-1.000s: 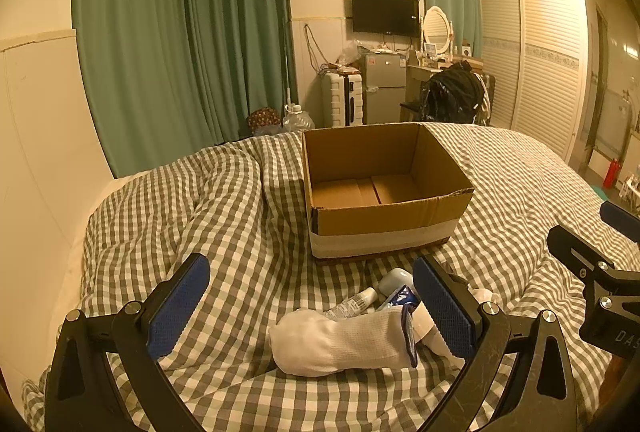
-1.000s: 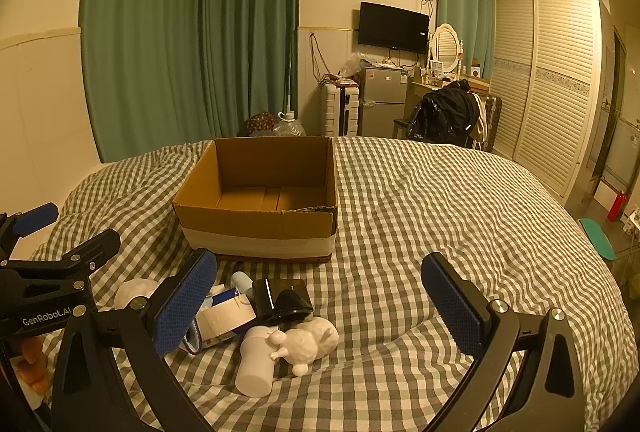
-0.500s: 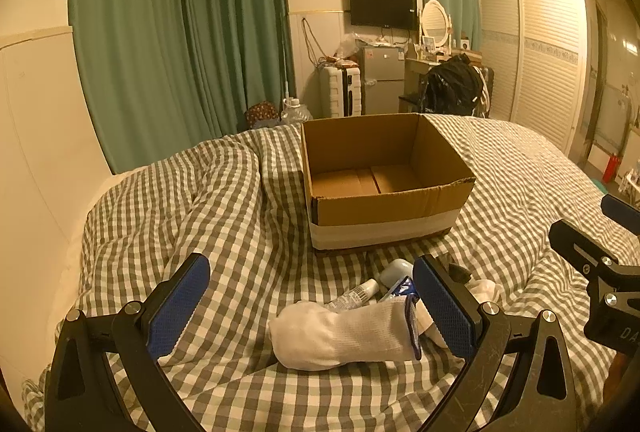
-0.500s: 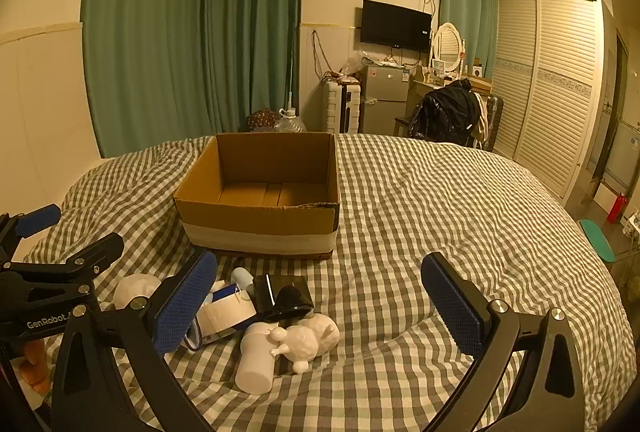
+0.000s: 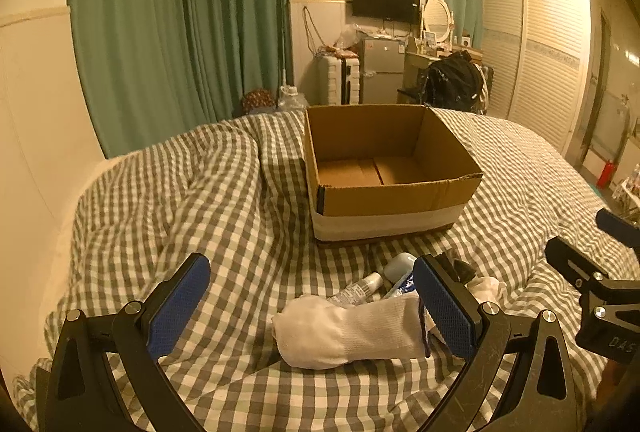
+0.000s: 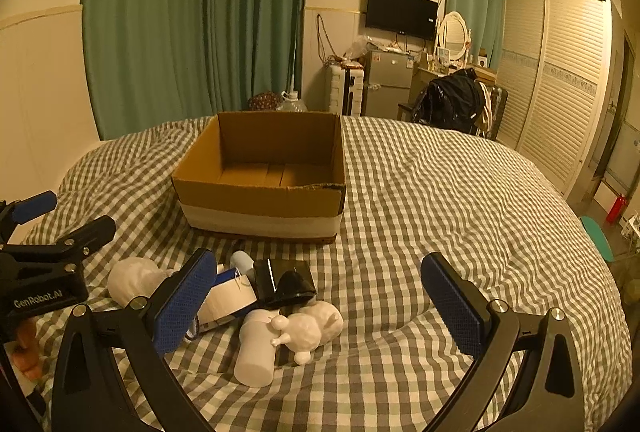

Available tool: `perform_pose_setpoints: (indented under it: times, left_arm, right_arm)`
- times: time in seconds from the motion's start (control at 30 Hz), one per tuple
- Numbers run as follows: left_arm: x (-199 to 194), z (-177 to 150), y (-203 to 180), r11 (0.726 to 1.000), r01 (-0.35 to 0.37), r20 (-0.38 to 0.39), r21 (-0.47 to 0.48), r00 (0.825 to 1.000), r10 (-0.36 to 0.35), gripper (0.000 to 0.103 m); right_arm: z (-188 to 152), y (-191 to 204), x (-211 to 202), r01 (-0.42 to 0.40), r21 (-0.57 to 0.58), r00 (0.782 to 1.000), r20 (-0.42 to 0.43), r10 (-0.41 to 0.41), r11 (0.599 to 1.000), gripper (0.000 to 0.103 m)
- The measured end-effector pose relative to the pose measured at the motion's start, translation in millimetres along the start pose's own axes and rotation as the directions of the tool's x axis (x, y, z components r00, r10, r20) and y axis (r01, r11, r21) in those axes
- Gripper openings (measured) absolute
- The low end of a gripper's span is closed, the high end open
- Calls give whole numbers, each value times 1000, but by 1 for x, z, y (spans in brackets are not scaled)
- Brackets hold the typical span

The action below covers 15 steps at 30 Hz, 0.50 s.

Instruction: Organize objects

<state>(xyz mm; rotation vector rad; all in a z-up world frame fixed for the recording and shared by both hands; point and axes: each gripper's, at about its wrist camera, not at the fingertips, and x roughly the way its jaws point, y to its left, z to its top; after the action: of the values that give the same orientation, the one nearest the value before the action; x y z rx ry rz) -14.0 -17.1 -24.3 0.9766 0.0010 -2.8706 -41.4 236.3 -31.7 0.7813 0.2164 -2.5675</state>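
Left gripper (image 5: 312, 306) wide apart over white sock (image 5: 348, 332), cardboard box (image 5: 384, 167) beyond

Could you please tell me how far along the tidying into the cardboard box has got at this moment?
Nothing looks done yet: the cardboard box shows only its bare floor. Nothing is in hand; the left gripper and right gripper are both open. Left to move: the white sock, tube, black pouch, white bottle and white figurine, all lying on the bed.
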Motion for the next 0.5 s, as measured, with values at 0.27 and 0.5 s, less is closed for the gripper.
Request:
perform_pose_setpoints:
  times: [0.27, 0.5]
  left_arm:
    - [39, -14, -17, 995, 58, -170, 76, 984, -44, 103]
    - [86, -31, -20, 990, 118, -332, 74, 939, -87, 103]
  right_arm:
    - [-3, 4, 23, -9, -15, 995, -102, 7, 1000, 100]
    - [-24, 12, 60, -43, -34, 959, -282, 32, 998, 100]
